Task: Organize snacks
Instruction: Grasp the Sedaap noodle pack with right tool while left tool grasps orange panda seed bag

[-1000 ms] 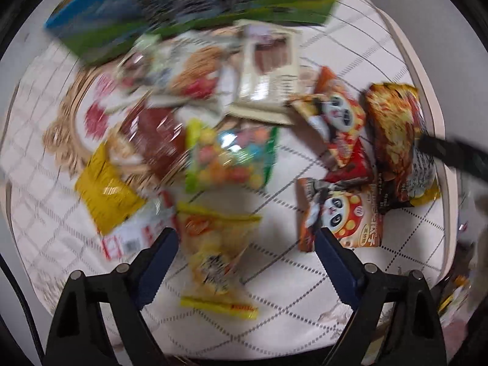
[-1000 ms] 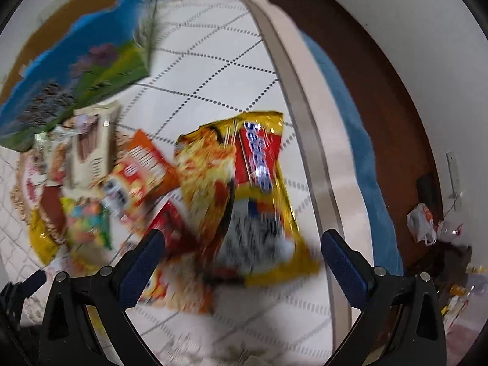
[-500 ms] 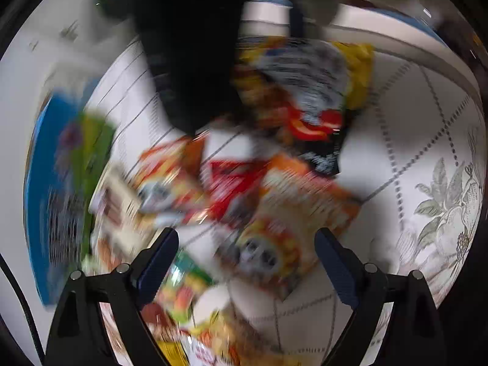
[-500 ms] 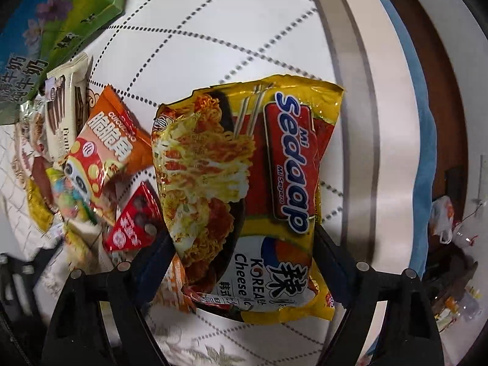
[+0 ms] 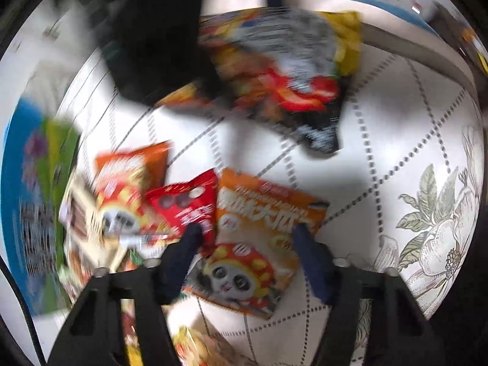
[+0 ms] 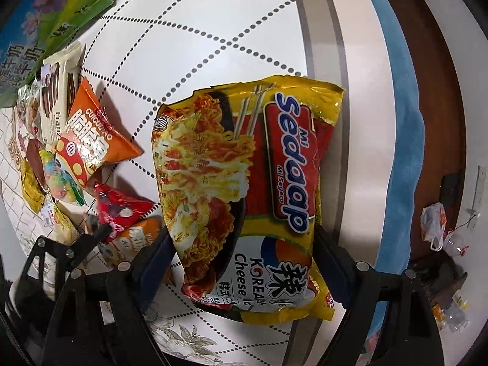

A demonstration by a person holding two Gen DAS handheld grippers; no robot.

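My right gripper (image 6: 241,231) has its fingers on both sides of a yellow Mi Sedaap noodle packet (image 6: 244,183), touching its edges. The packet also shows blurred in the left wrist view (image 5: 283,70) beside the dark body of the right gripper. My left gripper (image 5: 245,231) stands open around an orange panda snack bag (image 5: 256,231) lying on the white tablecloth (image 5: 381,140). A red chocolate snack bag (image 5: 186,207) and a second orange panda bag (image 5: 125,189) lie to its left.
More snacks pile at the left in the right wrist view: a white wafer pack (image 6: 58,97), a colourful candy bag (image 6: 61,180), a yellow pack (image 6: 30,186). A blue-green milk carton box (image 6: 39,27) stands behind. The table edge (image 6: 323,61) runs right of the noodle packet.
My left gripper has swung round from the snack pile to the orange panda bag and narrowed around it. My right gripper has moved in and closed onto the noodle packet's sides.
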